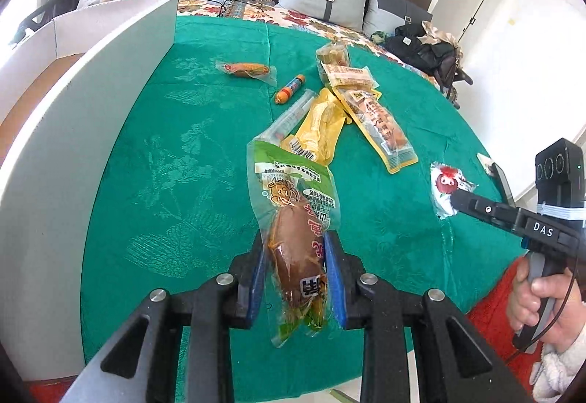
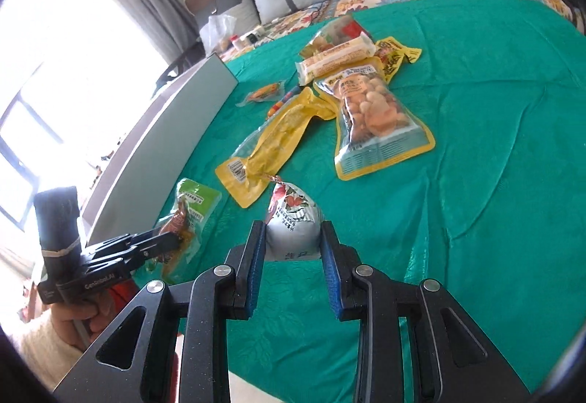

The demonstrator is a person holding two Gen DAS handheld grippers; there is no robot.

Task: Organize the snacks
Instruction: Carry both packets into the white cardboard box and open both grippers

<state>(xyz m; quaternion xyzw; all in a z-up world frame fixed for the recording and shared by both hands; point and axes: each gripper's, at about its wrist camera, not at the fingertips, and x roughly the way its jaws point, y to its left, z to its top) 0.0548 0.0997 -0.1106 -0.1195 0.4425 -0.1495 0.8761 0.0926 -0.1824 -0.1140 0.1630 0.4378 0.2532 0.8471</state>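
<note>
- Gripping a clear vacuum pouch (image 1: 293,216) with green header, cartoon print and brown meat inside, the left gripper (image 1: 295,278) has its blue ribbed pads pressed on both sides, lower centre of the left view.
- Right gripper (image 2: 293,256): pads closed on a round silver-white foil snack (image 2: 293,220) printed with red fruit, lower centre of the right view; "DAS" reads on its body, "GenRobot.AI" on the left one.
- Yellow glossy pouch (image 2: 271,143) with barcode, mid-frame.
- Clear bag of round tan snacks (image 2: 373,117), yellow-edged, centre right.
- Small orange sausage stick (image 1: 290,89), upper centre.
- Green embossed cloth (image 1: 183,165) beneath everything.
- White smooth box wall (image 1: 73,117), left edge.
</note>
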